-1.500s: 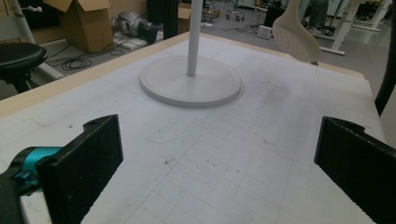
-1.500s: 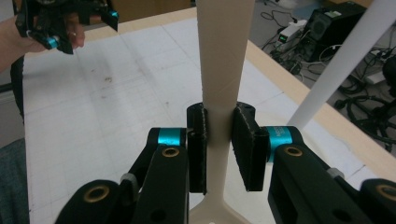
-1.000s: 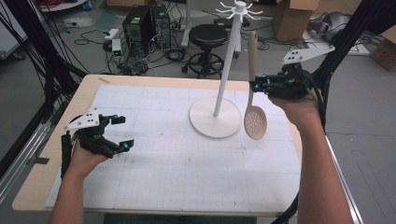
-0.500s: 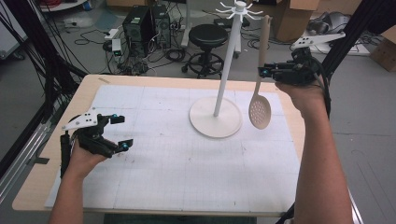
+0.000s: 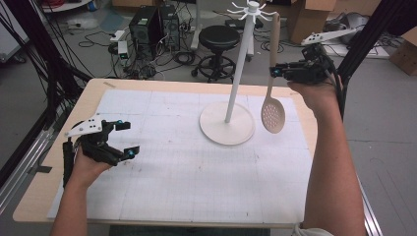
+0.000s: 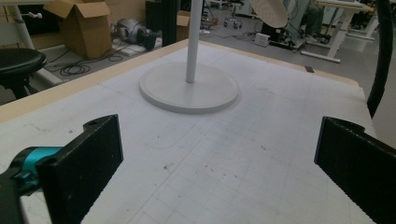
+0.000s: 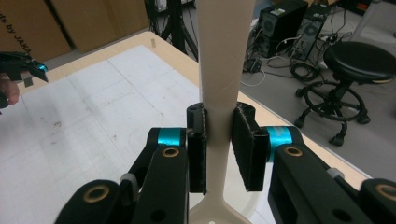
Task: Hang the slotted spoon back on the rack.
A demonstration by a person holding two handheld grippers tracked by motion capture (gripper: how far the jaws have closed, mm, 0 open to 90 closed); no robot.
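Observation:
A beige slotted spoon (image 5: 272, 88) hangs upright in the air, bowl down, to the right of the white hook stand (image 5: 238, 73). My right gripper (image 5: 275, 71) is shut on its handle (image 7: 223, 84), with the handle's top close under the stand's hooks (image 5: 250, 9). The round base of the stand (image 6: 189, 87) rests on the white gridded mat (image 5: 187, 162). My left gripper (image 5: 127, 138) sits low over the mat at the left, its jaws wide apart with nothing between them; the spoon's bowl (image 6: 270, 10) shows far off at the top of the left gripper view.
The wooden table edge (image 5: 162, 82) frames the mat. Behind the table stand a black stool (image 5: 220, 42), computer towers (image 5: 147, 24) and tangled cables. Cardboard boxes (image 6: 84, 23) sit on the floor beyond.
My right gripper has lifted the spoon higher and a little toward the stand's top. The left gripper has stayed put.

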